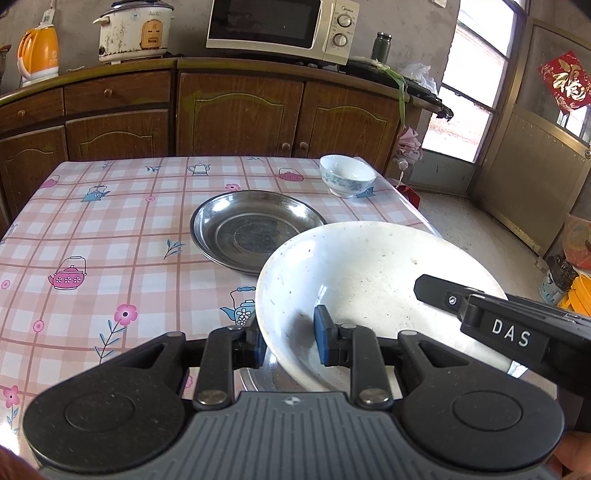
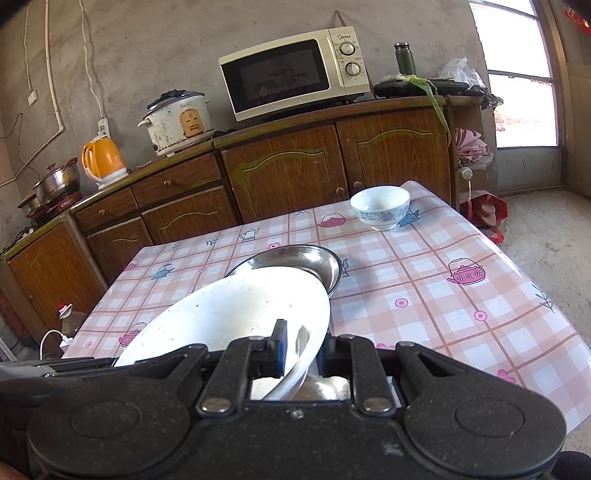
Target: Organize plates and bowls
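Observation:
A large white shallow dish point(image 1: 369, 273) point(image 2: 229, 314) hangs tilted over the table's near edge, gripped from both sides. My left gripper point(image 1: 291, 339) is shut on its near left rim, one blue pad inside the dish and one outside. My right gripper point(image 2: 303, 349) is shut on the opposite rim, and one of its fingers point(image 1: 436, 291) reaches over the dish in the left wrist view. A steel plate point(image 1: 255, 229) point(image 2: 295, 262) lies just beyond on the table. A small white bowl with a blue pattern point(image 1: 347, 175) point(image 2: 380, 206) stands at the far right corner. Another shiny metal piece point(image 1: 258, 376) shows under the held dish.
The table wears a pink checked cloth point(image 1: 110, 240) with teapot prints. Behind it runs a wooden cabinet point(image 1: 240, 110) carrying a microwave point(image 1: 280, 26), a rice cooker point(image 1: 136, 29) and an orange kettle point(image 1: 38, 51). A window and door are to the right.

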Demonstrator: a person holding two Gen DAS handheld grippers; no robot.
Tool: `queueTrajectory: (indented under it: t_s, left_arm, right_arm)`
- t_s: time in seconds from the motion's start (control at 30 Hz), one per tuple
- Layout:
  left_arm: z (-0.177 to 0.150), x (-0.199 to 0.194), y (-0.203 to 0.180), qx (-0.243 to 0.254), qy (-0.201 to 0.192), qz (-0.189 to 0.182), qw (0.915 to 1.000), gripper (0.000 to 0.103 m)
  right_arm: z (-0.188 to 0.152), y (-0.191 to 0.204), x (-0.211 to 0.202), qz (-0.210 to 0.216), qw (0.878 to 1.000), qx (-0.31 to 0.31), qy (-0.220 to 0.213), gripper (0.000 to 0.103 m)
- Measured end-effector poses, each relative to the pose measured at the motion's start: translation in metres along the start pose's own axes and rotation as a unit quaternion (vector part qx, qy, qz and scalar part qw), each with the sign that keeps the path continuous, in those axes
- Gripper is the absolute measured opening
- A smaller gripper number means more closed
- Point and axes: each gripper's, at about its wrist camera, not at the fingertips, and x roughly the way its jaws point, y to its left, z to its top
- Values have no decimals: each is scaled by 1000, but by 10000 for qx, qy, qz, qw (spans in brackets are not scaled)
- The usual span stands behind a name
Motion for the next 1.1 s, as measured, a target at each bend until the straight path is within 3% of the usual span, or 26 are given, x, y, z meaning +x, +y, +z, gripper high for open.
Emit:
queueTrajectory:
  t_s: [1.1]
  left_arm:
    - [-15, 43, 4, 110, 522, 33, 9986, 25]
  right_arm:
    - [-26, -23, 42, -20, 9978, 177, 638, 21]
